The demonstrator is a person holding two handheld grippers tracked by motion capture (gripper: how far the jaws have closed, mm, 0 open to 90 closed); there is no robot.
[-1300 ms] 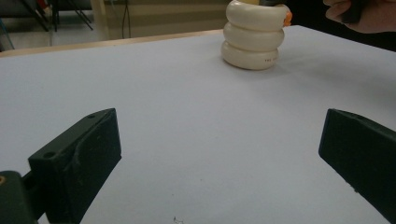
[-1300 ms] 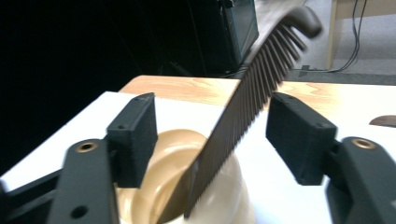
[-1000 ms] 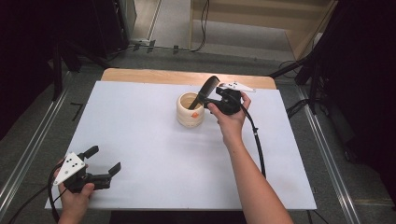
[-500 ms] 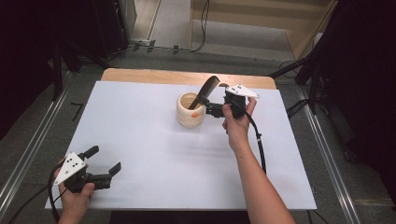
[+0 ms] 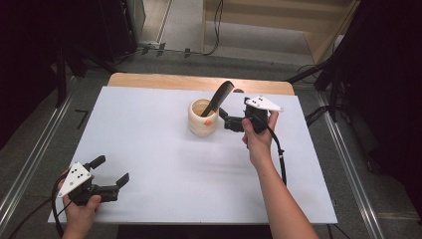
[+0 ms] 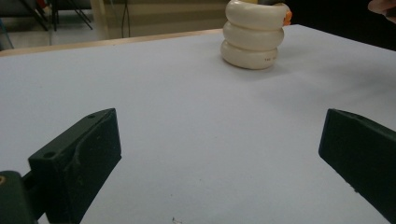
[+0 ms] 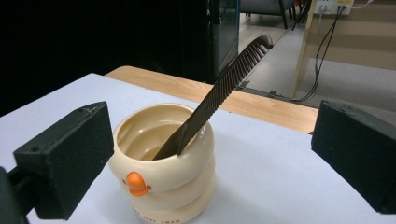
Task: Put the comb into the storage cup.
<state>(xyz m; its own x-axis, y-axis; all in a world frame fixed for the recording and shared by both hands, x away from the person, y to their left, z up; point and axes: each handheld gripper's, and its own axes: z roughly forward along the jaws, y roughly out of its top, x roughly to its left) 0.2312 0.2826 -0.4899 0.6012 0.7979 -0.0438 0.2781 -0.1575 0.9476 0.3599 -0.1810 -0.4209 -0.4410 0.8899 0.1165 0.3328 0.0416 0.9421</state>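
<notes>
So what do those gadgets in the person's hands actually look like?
Each is a black hand-held tool. The left gripper and right gripper both end in two blocky black fingers, carry a pale three-cornered plate with dark dots on top, and trail a black cable. The forearms are bare, with no sleeves.

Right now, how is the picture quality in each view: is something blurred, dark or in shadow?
High view: the white table is evenly lit and the surroundings are dark. Left gripper view: the near black fingers look soft, and the cream cup is cut by the top edge. Right gripper view: the comb and cup are fairly sharp, the fingers blurred, the left background nearly black.
</notes>
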